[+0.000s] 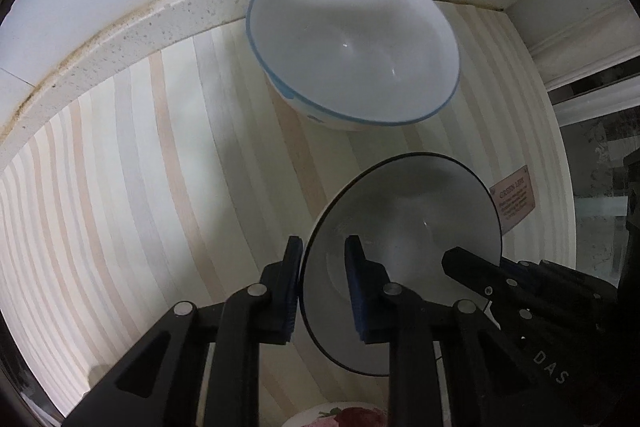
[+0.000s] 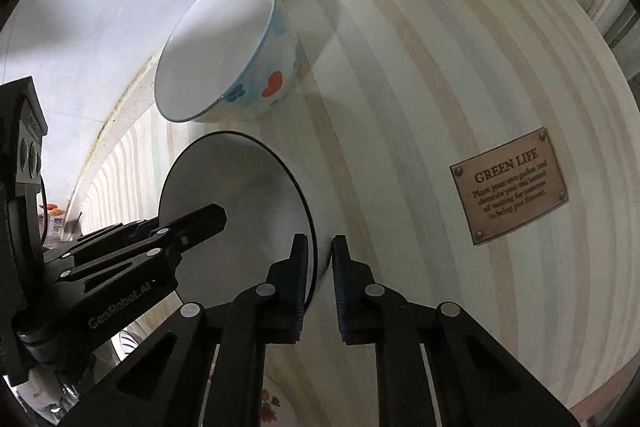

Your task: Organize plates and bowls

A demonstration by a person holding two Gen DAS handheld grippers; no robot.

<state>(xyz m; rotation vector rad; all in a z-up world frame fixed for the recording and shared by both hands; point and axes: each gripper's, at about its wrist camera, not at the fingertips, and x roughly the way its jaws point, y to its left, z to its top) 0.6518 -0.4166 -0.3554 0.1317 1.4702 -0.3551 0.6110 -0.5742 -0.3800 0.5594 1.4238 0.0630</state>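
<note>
The left gripper [image 1: 320,251] has its fingers narrowly parted with the rim of the black-edged bowl [image 1: 416,219] between them — one finger outside the wall, one inside — though whether the pads actually press the rim I cannot tell. The right gripper [image 2: 320,251] straddles the opposite side of the same bowl [image 2: 240,187] in the same way, its fingers a small gap apart around the rim, and its grip too is unclear.

Just beyond, well clear of both grippers, a blue-rimmed bowl [image 1: 352,55] sits by the speckled stone ledge [image 1: 132,27] at the wall. A brown "GREEN LIFE" label [image 2: 510,185] lies on the striped cloth [image 1: 140,167] to the right. A flowered plate [image 1: 340,417] peeks in at the bottom edge.

The held bowl is white inside with a thin black edge; the other one carries blue and orange motifs outside.
</note>
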